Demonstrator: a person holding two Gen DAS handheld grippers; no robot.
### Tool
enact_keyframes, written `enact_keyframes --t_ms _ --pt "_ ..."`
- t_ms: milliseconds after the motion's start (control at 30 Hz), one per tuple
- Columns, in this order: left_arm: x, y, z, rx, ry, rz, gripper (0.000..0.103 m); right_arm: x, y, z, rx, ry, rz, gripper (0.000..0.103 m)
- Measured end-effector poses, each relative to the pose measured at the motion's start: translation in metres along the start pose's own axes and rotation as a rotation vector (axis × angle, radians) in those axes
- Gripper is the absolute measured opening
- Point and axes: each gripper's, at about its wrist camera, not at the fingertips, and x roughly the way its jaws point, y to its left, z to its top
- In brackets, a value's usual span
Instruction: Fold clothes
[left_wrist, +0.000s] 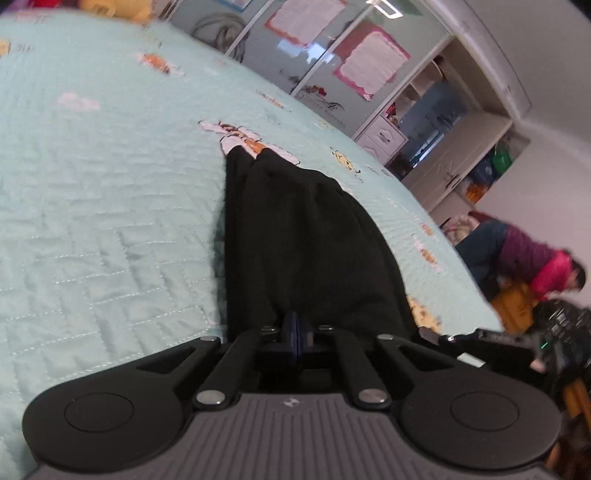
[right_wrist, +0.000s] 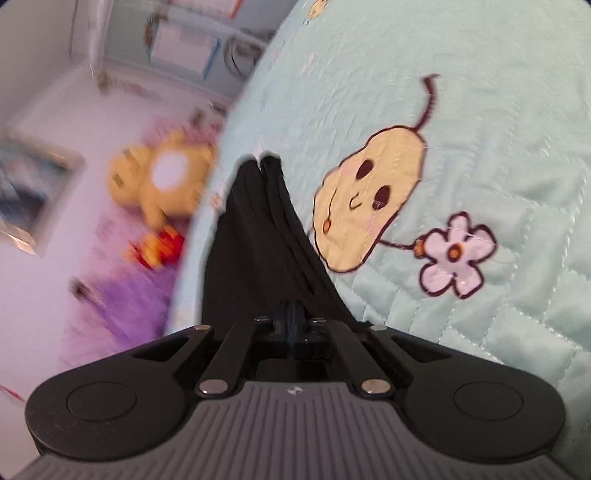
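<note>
Black garment (left_wrist: 306, 236) lies on a bed, on a pale mint quilted bedspread (left_wrist: 92, 206), running as a gathered, pleated strip from the near edge toward the far side. In the left wrist view the left hand-held gripper (left_wrist: 295, 325) has its jaws closed on the near end of the cloth, the blue pads pressed together with fabric bunched right at them. In the right wrist view the right hand-held gripper (right_wrist: 293, 314) is likewise clamped on the same dark cloth (right_wrist: 258, 240), which narrows to two small folded peaks at its far end.

Just right of the cloth in the right wrist view, the bedspread carries a stitched cartoon figure (right_wrist: 365, 199), yellow and pear-shaped, holding a pale flower (right_wrist: 456, 254). Similar small motifs dot the bedspread in the left view.

Each gripper body bears a small light emblem on its ribbed grey housing; no lettering on it can be read.

Left of the bed in the right wrist view sits a blurred yellow plush toy (right_wrist: 162, 181). Beyond the far right of the bed in the left view stands a wardrobe (left_wrist: 332, 55) with pink-bordered printed panels; their writing is too blurred to read. White shelves and drawers (left_wrist: 443, 140) stand further right, and a person in a pink top (left_wrist: 546, 273) bends low at the right edge.
</note>
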Motion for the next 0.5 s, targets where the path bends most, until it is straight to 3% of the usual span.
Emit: enact_keyframes --t_ms 167,267,433,467,500 --pt "-0.002 -0.004 0.001 0.010 0.002 0.021 0.004 -0.005 0.006 0.003 0.043 -0.020 0.032 0.005" --pt "-0.011 -0.015 0.004 0.030 -0.016 0.032 0.004 -0.007 0.025 0.008 -0.013 -0.041 0.044 0.006" --pt "-0.020 -0.042 0.016 0.115 -0.092 -0.005 0.028 0.006 0.045 0.026 -0.088 -0.026 0.072 0.010" --pt "-0.017 -0.045 0.019 0.137 -0.103 -0.013 0.043 0.011 0.044 0.029 -0.095 -0.027 0.056 0.014" --pt "-0.009 -0.044 0.022 0.145 -0.099 -0.007 0.053 0.016 0.040 0.030 -0.088 -0.026 0.039 0.024"
